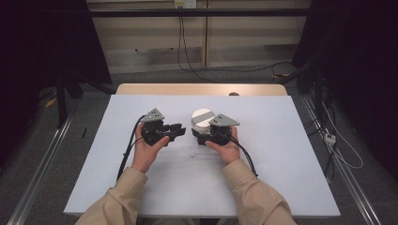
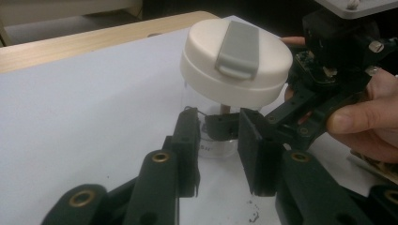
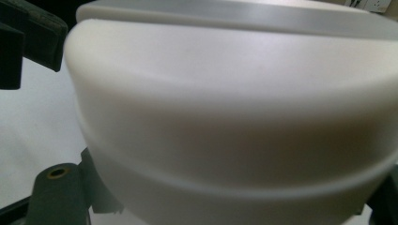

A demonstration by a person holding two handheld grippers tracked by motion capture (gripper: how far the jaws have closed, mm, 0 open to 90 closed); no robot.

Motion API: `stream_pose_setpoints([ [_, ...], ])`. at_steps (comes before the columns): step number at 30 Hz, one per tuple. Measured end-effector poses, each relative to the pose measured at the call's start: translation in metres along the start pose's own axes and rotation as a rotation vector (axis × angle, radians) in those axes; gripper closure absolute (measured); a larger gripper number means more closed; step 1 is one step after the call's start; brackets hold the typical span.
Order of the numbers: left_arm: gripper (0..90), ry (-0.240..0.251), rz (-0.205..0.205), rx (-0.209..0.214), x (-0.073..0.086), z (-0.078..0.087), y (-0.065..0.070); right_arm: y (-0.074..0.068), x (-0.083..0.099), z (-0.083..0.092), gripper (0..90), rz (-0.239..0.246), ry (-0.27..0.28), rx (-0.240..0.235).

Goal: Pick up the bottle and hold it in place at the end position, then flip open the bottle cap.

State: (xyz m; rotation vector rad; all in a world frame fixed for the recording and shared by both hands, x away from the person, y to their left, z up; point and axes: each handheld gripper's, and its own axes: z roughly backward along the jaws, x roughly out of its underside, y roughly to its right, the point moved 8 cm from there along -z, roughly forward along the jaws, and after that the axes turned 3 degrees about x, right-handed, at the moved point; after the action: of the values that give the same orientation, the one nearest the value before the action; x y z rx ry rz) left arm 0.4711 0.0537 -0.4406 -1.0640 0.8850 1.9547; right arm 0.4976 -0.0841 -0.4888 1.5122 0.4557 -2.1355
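Note:
A clear jar [image 1: 202, 117] with a white lid and a grey tab [image 2: 237, 47] stands on the white table top [image 1: 277, 154]. My right gripper [image 1: 199, 134] comes in from the right and is shut on the jar's clear body below the lid [image 2: 213, 145]. In the right gripper view the lid [image 3: 234, 108] looms very close between my jaws. My left gripper [image 1: 180, 130] is held just left of the jar, pointing at it. Its jaws [image 2: 218, 117] are open, a gap stands between them, and the jar lies just beyond their tips.
A wooden strip [image 1: 202, 89] runs along the table's far edge. Small dark specks [image 2: 253, 216] lie on the white top near my left jaws. Cables trail from both grippers toward the person. Dark stands and loose cables [image 1: 338, 140] lie on the floor around.

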Motion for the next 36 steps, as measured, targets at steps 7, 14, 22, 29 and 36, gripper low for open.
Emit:
stream_pose_setpoints([
  [7,74.5,-0.004,-0.006,0.003,-0.003,-0.001,0.0,0.0,0.0,0.0,18.7,0.0,-0.001,0.002],
  [14,78.4,-0.007,-0.008,0.004,-0.004,-0.002,0.0,0.0,0.0,0.0,18.7,0.0,-0.002,0.002],
  [22,83.0,-0.01,-0.007,0.011,-0.006,-0.003,0.0,0.0,0.0,0.0,18.7,0.0,-0.003,0.002],
  [29,88.2,-0.028,-0.013,0.003,-0.006,-0.008,-0.001,0.0,0.0,0.0,18.7,0.001,-0.004,0.003],
  [36,90.0,-0.03,-0.028,-0.003,-0.006,-0.01,-0.001,0.0,0.0,0.0,18.7,0.001,-0.006,0.004],
])
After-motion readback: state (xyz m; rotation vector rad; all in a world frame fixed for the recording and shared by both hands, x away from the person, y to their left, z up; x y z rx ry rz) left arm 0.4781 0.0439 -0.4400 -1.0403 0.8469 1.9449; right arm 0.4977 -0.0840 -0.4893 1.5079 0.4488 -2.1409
